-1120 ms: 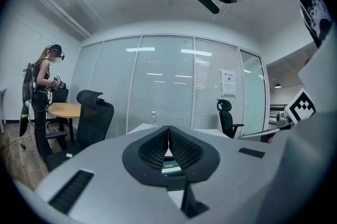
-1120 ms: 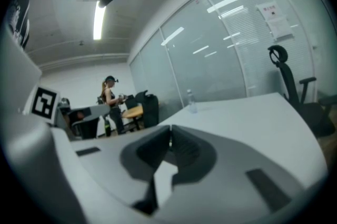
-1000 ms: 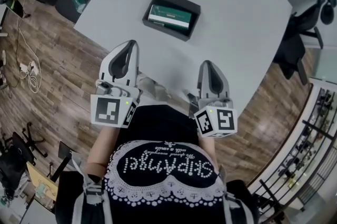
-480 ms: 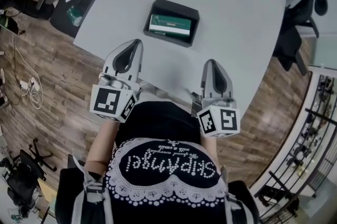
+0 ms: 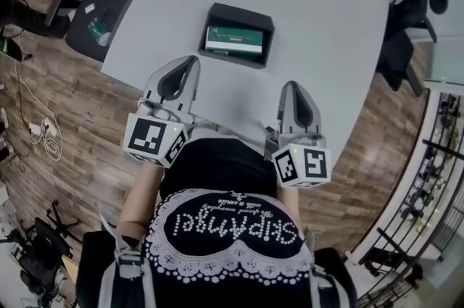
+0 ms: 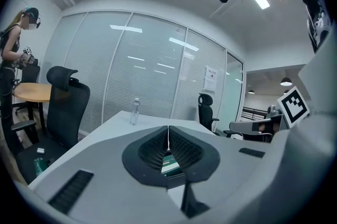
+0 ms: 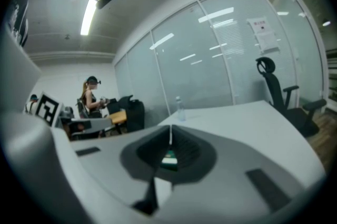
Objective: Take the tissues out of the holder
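- Office meeting room.
- Large pale table with rounded corners takes up the middle; a water bottle stands at its far end.
- Black swivel chairs with headrests and armrests stand round it.
- Full-height glass partition walls, frosted or blinded, with slim frames; a paper notice is stuck to one pane.
- Ceiling strip lights, reflected in the glass.
- Wood-plank floor, with loose cables lying on it near the edge.
- Small wood-topped side table off to one side, with a second person standing by it.
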